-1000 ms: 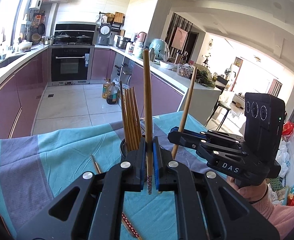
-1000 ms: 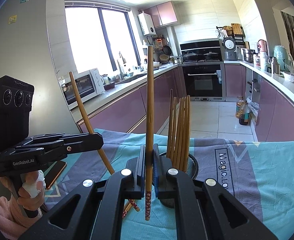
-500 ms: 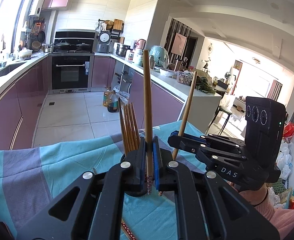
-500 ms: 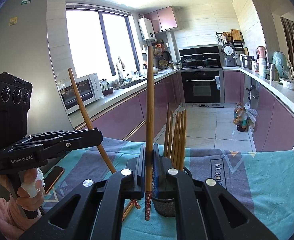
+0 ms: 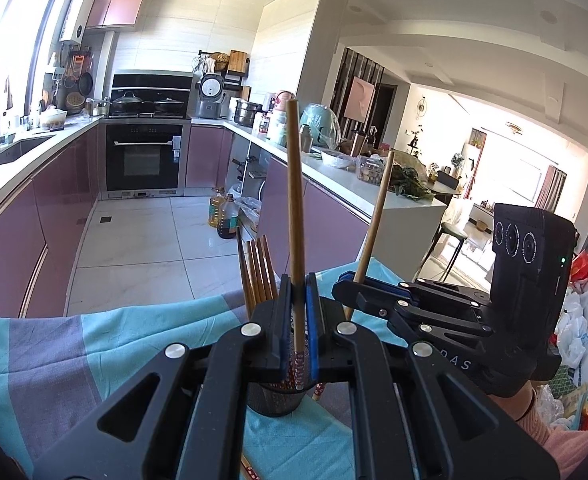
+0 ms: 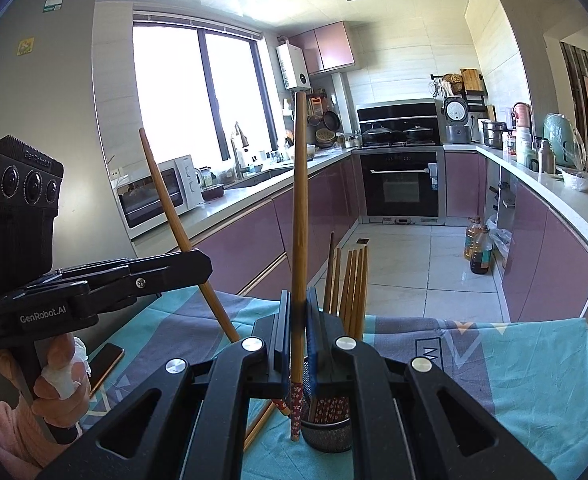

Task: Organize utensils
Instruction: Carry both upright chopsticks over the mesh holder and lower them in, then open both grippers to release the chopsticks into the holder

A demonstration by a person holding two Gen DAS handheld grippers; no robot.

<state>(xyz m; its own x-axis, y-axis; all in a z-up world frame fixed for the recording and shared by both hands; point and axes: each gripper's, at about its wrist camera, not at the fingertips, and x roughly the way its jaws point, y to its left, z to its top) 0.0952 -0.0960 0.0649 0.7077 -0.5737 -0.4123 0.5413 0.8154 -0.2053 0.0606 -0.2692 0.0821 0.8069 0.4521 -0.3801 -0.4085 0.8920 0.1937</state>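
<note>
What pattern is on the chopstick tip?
Red with small white flowers, on the right gripper's chopstick; the right wrist view shows it best.

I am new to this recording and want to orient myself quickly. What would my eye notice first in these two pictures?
First, each gripper holds one long wooden chopstick upright: the left gripper clamps its chopstick, and the right gripper clamps its own chopstick. Just below them a dark mesh holder, already filled with more chopsticks, stands on the teal and grey tablecloth. A phone lies on the cloth at the left.

Chopsticks [image 6: 349, 284] upright in holder [image 6: 327, 432] on tablecloth [image 6: 513, 368], phone [image 6: 104, 362] to its left.
</note>
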